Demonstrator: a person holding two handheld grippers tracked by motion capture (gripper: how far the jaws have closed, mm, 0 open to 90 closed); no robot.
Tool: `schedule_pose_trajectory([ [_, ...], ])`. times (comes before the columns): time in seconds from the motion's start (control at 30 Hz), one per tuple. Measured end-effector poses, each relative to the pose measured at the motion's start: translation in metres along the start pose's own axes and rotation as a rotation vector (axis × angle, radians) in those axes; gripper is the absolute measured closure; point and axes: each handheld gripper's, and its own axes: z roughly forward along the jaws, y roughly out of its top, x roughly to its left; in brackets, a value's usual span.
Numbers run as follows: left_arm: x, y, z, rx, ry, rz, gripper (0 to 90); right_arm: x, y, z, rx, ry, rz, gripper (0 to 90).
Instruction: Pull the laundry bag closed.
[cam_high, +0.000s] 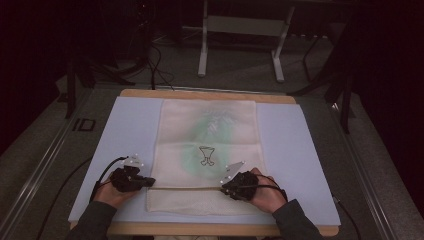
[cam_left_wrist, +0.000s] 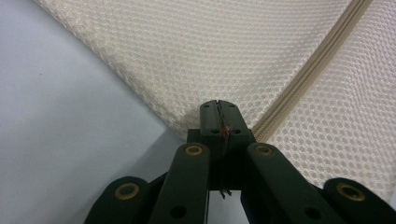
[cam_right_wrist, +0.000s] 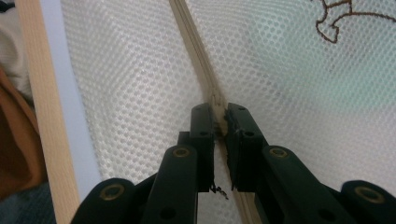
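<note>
Mesh laundry bag (cam_high: 207, 155) is lying flat; left gripper (cam_high: 149, 182) is pinching its edge, right gripper (cam_high: 226, 189) is clamping its zipper (cam_right_wrist: 198, 56).

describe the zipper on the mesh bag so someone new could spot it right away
On the pale blue mat lies a cream mesh bag. Its zipper is the thin tan line crossing the bag's near end, between the left gripper and right gripper, below the brown embroidered figure.
</note>
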Motion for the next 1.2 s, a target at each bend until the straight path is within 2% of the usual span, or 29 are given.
schedule_pose_trajectory([
  [0.17,0.0,0.0,0.0,0.0,0.001,0.001,90.0,-0.001,-0.002,-0.002,-0.001,0.006,0.01,81.9],
  [0.6,0.0,0.0,0.0,0.0,0.001,0.0,90.0,0.0,-0.007,-0.005,-0.005,0.014,-0.001,81.9],
  [1.0,-0.001,0.0,0.0,-0.001,0.002,0.002,90.0,-0.003,-0.016,-0.008,-0.012,0.023,0.03,81.9],
  [1.2,-0.001,0.0,0.0,-0.001,0.003,0.002,90.0,-0.003,-0.015,-0.008,-0.002,0.026,0.02,82.0],
])
